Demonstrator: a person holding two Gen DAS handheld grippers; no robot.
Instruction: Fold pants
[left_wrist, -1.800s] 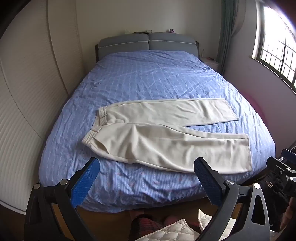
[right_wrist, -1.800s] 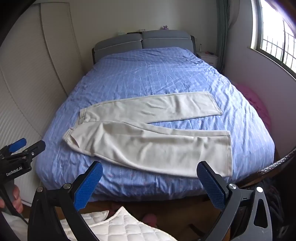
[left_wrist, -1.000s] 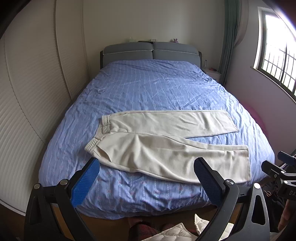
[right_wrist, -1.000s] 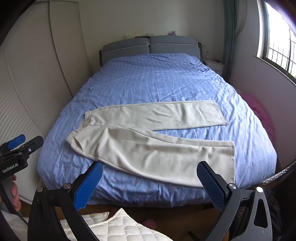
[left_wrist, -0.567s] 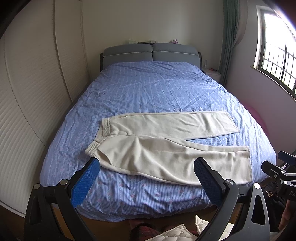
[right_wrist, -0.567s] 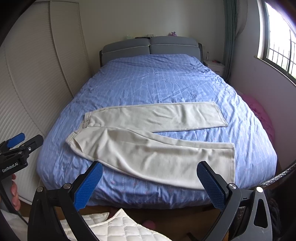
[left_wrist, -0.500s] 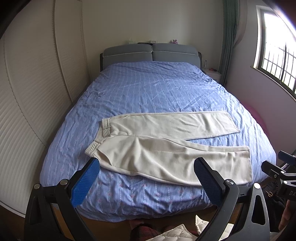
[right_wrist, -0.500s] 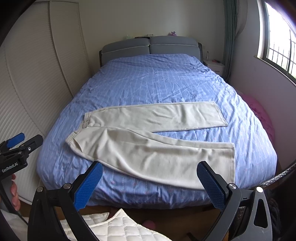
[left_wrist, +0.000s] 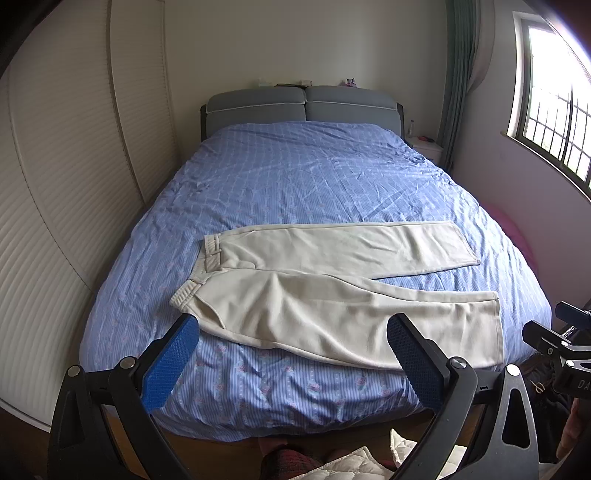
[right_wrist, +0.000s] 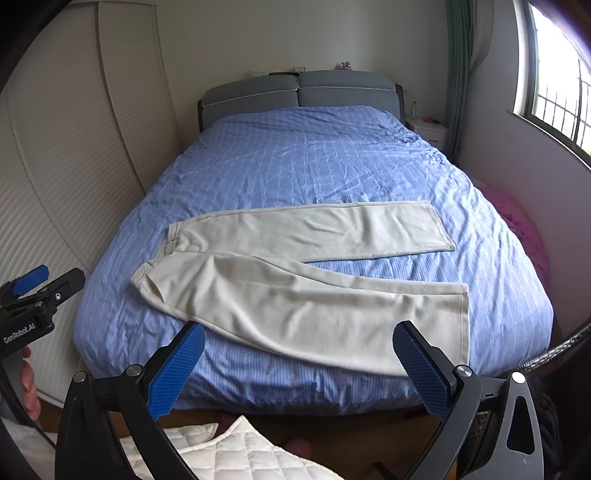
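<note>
Cream pants (left_wrist: 332, 288) (right_wrist: 295, 280) lie flat across the near part of a blue bed (left_wrist: 303, 173) (right_wrist: 314, 162). The waistband is at the left and both legs run to the right, spread apart at the hems. My left gripper (left_wrist: 293, 360) is open in front of the bed's foot edge, short of the near leg, with nothing between its blue pads. My right gripper (right_wrist: 299, 365) is open too, held at the same distance before the near leg. Each gripper shows at the edge of the other's view.
A slatted wardrobe wall (left_wrist: 55, 229) runs along the bed's left side. A window (left_wrist: 554, 122) and a pink cushion (right_wrist: 524, 229) are on the right. A grey headboard (left_wrist: 303, 105) stands at the far end. A white quilted cloth (right_wrist: 221, 454) lies near my feet.
Both views have pulled back and tilted up slightly since the earliest frames, then held steady. The pants have not moved and both grippers stay open.
</note>
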